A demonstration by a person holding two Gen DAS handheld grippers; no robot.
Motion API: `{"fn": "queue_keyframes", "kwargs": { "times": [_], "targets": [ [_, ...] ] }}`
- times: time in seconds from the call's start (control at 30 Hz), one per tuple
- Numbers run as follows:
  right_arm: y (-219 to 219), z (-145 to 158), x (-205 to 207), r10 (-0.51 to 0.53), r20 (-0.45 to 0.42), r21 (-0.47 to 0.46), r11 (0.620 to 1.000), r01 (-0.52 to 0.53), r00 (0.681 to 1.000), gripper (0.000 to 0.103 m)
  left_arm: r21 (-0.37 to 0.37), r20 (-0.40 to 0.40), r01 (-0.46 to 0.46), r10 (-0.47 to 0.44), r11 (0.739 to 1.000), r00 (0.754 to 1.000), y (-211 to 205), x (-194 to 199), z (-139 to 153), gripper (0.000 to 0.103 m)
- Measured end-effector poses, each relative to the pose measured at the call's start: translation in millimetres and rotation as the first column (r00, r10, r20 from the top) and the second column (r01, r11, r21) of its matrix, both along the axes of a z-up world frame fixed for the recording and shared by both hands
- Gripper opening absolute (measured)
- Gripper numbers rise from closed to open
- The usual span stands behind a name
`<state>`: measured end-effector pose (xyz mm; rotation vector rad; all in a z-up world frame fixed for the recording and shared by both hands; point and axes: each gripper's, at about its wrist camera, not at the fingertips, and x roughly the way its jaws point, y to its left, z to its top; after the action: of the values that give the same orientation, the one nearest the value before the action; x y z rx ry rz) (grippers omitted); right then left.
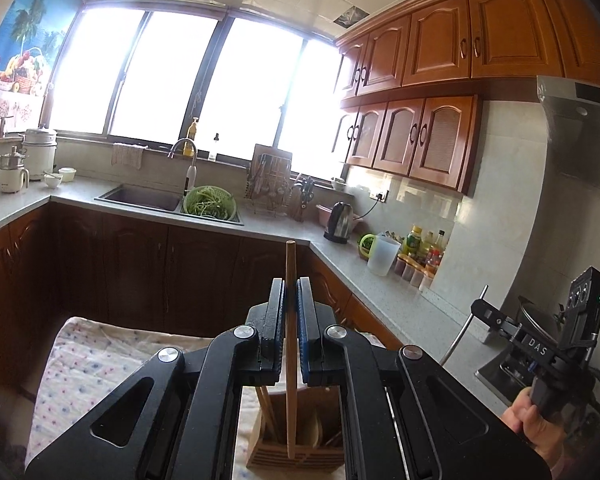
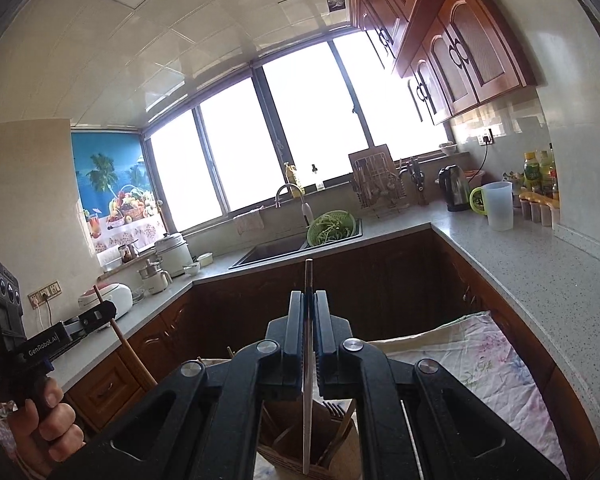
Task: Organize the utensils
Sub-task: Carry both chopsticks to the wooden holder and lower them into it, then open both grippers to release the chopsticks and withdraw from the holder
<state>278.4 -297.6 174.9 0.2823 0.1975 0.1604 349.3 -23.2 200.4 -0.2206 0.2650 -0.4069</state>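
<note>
Two utensils are in your grip at once: the left gripper is clamped on a wooden stick, and the right gripper is clamped on a thin pale utensil that shows edge-on, so you cannot tell what kind it is. Each one runs upright between the fingers, its top poking out above the fingertips and its lower end hanging below them, over the wooden holder that stands on the patterned cloth.

The step looks like moving both pieces at the holder, whether out of it or down into it the views do not settle. Keep both grips firm and each shaft upright; a tilt would likely drag the lower end against the holder's dividers or the forks and sticks already standing beside it. Move each hand straight along its shaft's own line. Keep the two hands apart so neither shaft knocks the other gripper. Loosen the fingers only once a tip rests somewhere stable.
</note>
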Motion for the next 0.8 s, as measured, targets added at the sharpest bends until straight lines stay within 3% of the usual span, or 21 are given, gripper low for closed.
{"fn": "queue_keyframes", "kwargs": {
  "times": [0.23, 0.6, 0.8],
  "targets": [
    [-10.4, -19.9, 21.0, -0.023, 0.019, 0.052, 0.998, 0.022, 1.000, 0.004, -0.056, -0.025, -0.045, 0.043, 0.997, 0.999, -7.3, 31.6, -36.6, 0.005],
    [8.0, -88.8, 31.4, -0.024, -0.070, 0.028, 0.999, 0.026, 0.997, 0.004, -0.014, -0.149, -0.056, 0.053, 0.998, 0.987, -22.4, 32.6, -115.0, 0.005],
    [11.0, -115.2, 33.7, -0.022, -0.138, 0.018, 1.000, 0.025, 0.990, 0.004, 0.018, -0.139, -0.060, 0.062, 0.998, 0.988, -21.6, 28.5, -121.0, 0.006]
  ]
}}
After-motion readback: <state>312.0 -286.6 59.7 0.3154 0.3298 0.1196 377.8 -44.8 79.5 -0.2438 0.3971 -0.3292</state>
